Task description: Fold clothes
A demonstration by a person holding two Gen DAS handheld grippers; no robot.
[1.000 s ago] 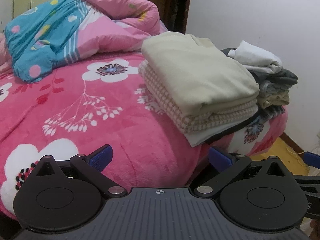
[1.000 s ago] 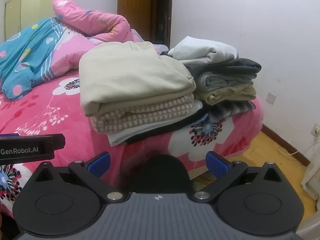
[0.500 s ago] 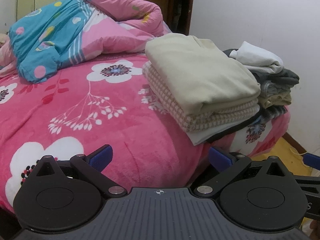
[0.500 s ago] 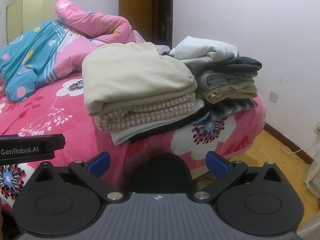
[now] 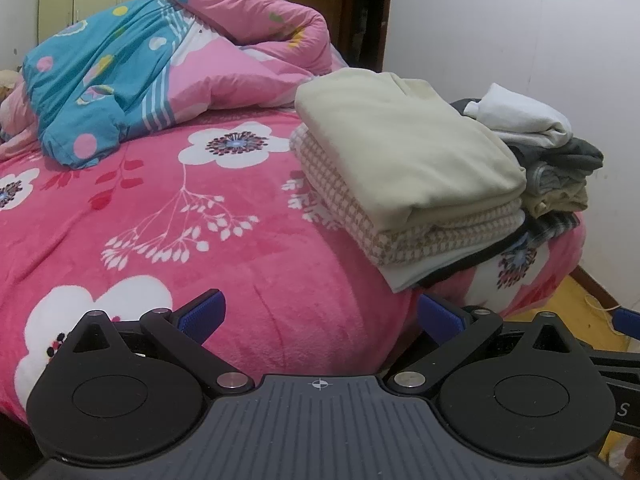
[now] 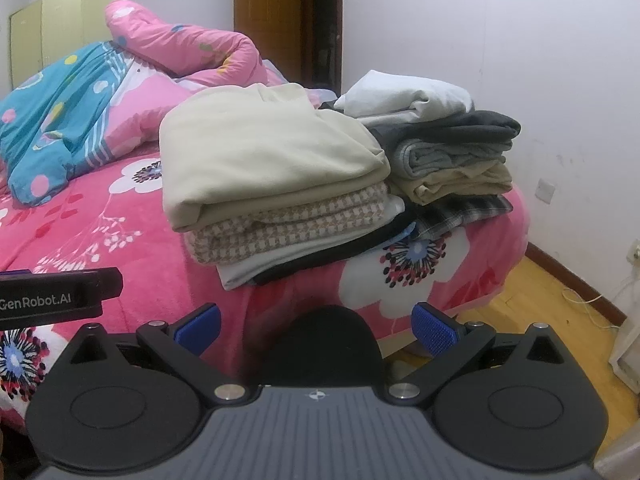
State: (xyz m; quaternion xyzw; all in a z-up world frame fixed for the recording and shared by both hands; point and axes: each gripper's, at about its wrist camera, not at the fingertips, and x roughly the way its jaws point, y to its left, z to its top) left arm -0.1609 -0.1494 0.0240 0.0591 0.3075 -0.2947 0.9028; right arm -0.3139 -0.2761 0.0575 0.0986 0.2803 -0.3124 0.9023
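- The left gripper (image 5: 320, 316) has its blue-padded fingers (image 5: 202, 314) spread wide, with nothing between them; it hangs over the near edge of the bed.
- The right gripper (image 6: 316, 324) is likewise spread wide and empty, its blue pads (image 6: 434, 328) well apart; a dark rounded shape sits low between them, and I cannot tell what it is.
- Beyond the fingers lies the pink flowered blanket (image 5: 240, 248) covering the bed.
- On the blanket's right part stands a stack of folded clothes (image 6: 276, 184): a cream garment (image 5: 404, 160) on top, a checked beige-and-white piece (image 6: 288, 224) under it, then a pale layer and a dark one at the bottom.
- Just beside that stack, nearer the wall, is a second pile (image 6: 448, 152): a white piece on top, dark grey and lighter grey under it, a tan one, and a plaid cloth at the base.
- Behind, a rumpled pink and blue quilt (image 5: 132, 72) is heaped at the far end of the bed.
- To the right are a white wall (image 6: 500, 40) and a yellow wooden floor (image 6: 532, 320).
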